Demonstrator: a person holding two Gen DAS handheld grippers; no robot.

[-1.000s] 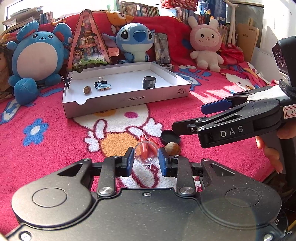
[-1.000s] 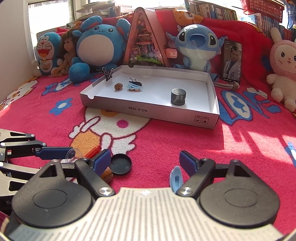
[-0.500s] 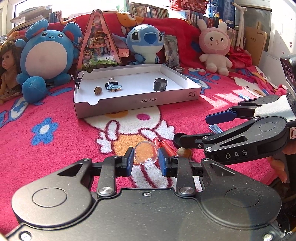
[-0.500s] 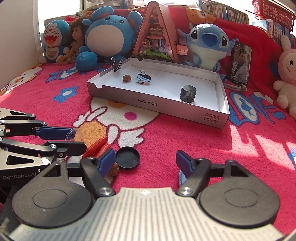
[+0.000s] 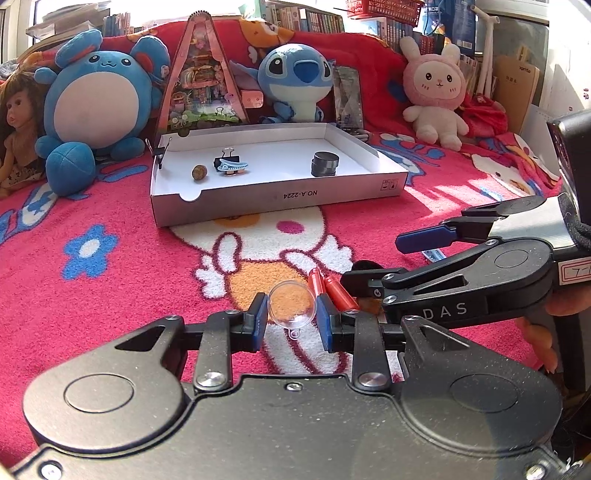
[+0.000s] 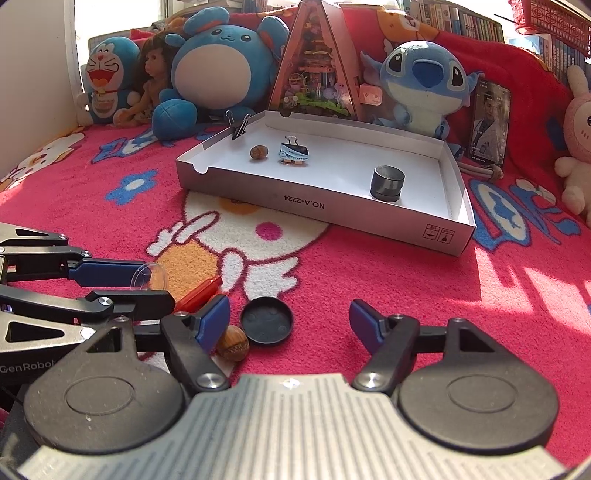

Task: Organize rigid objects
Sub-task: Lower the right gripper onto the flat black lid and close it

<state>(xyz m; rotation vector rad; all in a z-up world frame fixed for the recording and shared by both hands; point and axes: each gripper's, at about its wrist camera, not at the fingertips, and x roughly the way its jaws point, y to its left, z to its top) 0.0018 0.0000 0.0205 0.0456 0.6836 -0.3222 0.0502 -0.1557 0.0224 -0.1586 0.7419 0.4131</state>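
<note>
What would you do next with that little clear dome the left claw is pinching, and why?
Probably carry the clear dome forward to the white box and release it there. The left gripper already pinches it above the blanket, and the box holds sorted items: a nut, a binder clip and a dark cylinder.

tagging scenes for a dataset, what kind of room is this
Most likely a bedroom or child's room at home: a pink cartoon blanket covers the surface, plush toys and a doll line the back, and bookshelves stand behind them.
</note>
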